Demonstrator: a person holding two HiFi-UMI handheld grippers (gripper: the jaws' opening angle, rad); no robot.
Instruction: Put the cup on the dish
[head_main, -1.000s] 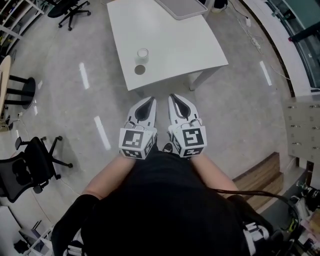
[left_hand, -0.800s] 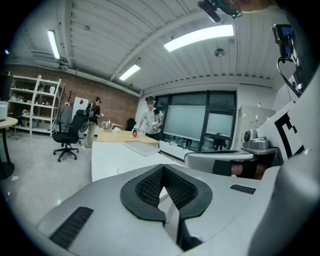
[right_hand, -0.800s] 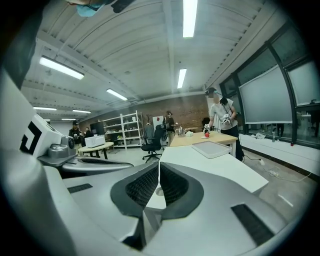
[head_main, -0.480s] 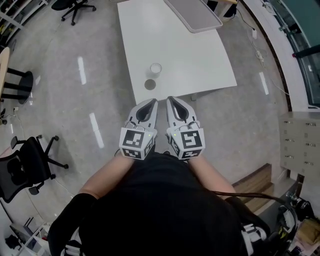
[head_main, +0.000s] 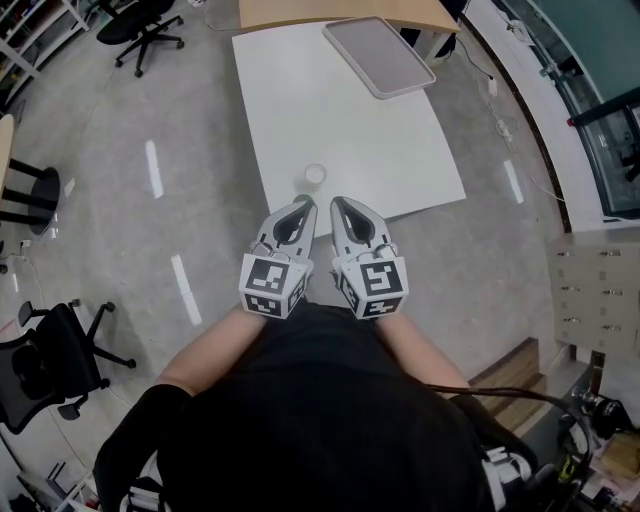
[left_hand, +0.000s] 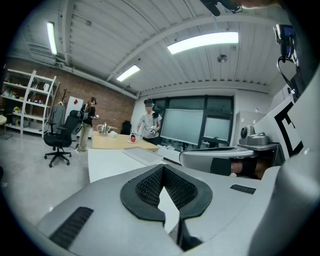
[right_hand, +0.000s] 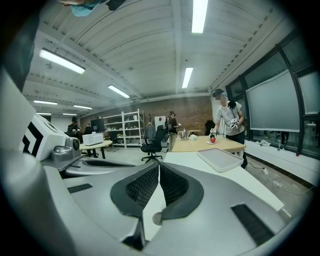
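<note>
Both sets of jaws are closed with nothing between them. In the left gripper view the left gripper (left_hand: 162, 168) has its black ribbed pads meeting at the tips. The right gripper view shows the same of the right gripper (right_hand: 159, 165).

From the head view, the left gripper (head_main: 306, 204) and the right gripper (head_main: 337, 204) sit side by side, close together and nearly parallel. They are held out in front of the person's black top (head_main: 330, 410), and their tips reach the near edge of the white rectangular table (head_main: 300, 100).

The small white cup (head_main: 315, 174) stands upright on the tabletop close to that near edge, just beyond the two gripper tips and apart from them. The small round grey dish (right_hand: 157, 218) shows only in the right gripper view, lying flat on the white surface and seen through the gap below the closed pads. In the head view the grippers cover it.

A shallow grey rectangular tray (head_main: 378, 57) lies at the table's far right corner, well apart from the cup. A light wooden table (head_main: 340, 10) stands behind. A black office chair (head_main: 140, 20) stands on the grey floor at the far left.
</note>
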